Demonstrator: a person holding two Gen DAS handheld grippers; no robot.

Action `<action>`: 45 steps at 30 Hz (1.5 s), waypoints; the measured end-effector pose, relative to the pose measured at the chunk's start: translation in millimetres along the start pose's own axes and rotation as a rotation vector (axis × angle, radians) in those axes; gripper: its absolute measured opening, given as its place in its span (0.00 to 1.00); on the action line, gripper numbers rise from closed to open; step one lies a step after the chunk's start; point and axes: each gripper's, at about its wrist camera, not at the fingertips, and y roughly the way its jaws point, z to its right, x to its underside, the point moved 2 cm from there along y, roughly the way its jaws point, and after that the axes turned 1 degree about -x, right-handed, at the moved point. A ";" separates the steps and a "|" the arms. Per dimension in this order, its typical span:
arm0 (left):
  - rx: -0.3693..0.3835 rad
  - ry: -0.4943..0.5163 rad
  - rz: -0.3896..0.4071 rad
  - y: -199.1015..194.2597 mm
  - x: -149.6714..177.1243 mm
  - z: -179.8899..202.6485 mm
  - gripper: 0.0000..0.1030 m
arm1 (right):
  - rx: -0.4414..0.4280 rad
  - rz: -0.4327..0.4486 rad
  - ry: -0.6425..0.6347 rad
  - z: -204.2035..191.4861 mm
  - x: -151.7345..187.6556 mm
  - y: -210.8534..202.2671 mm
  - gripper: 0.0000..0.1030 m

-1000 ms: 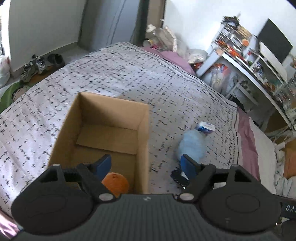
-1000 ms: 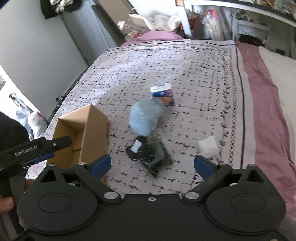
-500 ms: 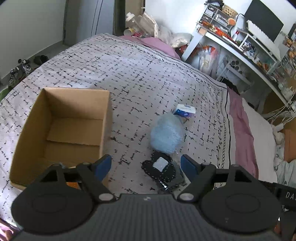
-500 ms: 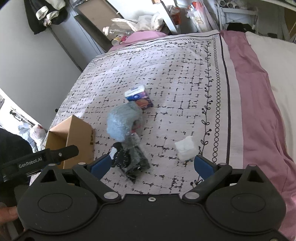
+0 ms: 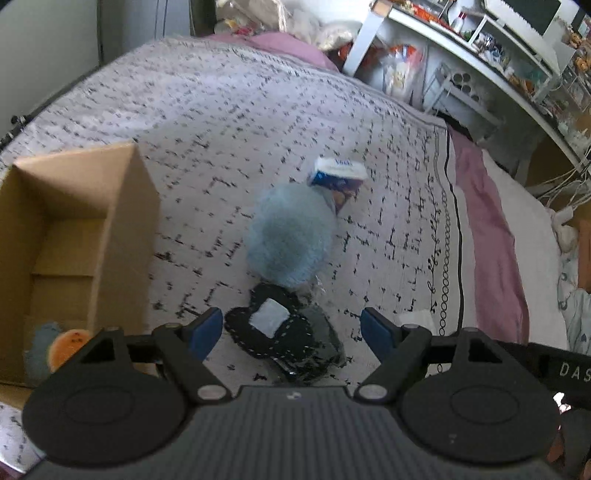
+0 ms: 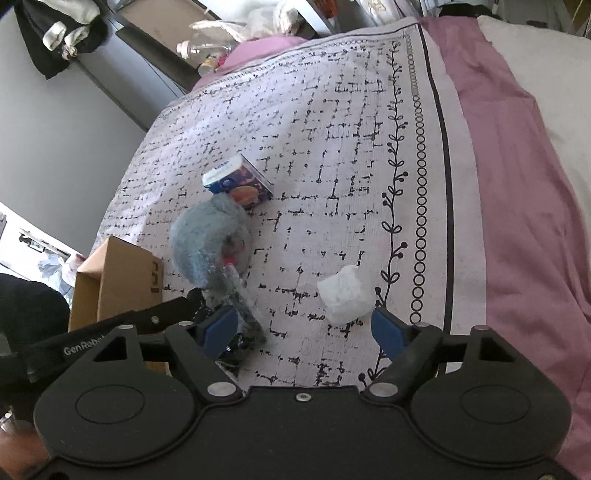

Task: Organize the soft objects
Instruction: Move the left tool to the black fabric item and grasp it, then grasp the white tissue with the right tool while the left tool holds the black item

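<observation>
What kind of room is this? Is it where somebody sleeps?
Most likely a bedroom. A wide bed with a patterned bedspread fills most of the view, a crowded white shelf unit stands beside it, and dark clothes hang against the wall. A cardboard box sits on the bed.

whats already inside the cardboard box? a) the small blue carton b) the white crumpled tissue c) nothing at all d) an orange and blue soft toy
d: the left wrist view shows an orange and blue soft toy lying in the near corner of the cardboard box, while the white tissue and the small carton lie out on the bedspread.
</observation>
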 end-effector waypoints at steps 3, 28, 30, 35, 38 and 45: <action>-0.026 -0.006 -0.023 12.7 0.7 -1.0 0.78 | 0.006 -0.018 -0.006 0.7 -0.2 11.7 0.77; -0.078 -0.071 -0.075 47.4 -3.1 -5.4 0.46 | 0.014 -0.128 0.014 13.7 -4.3 66.1 0.23; -0.069 -0.071 -0.064 42.8 -2.4 -5.6 0.46 | 0.006 -0.118 0.013 12.9 -3.0 62.5 0.17; -0.047 -0.075 -0.040 30.6 -0.7 -8.6 0.46 | 0.004 -0.082 -0.027 3.7 1.2 50.4 0.10; -0.032 -0.074 -0.022 22.0 1.2 -9.4 0.46 | 0.013 -0.075 -0.025 0.7 1.0 45.8 0.12; 0.008 -0.088 0.007 5.6 4.9 -18.2 0.46 | 0.079 -0.015 0.005 -3.6 -10.3 44.0 0.73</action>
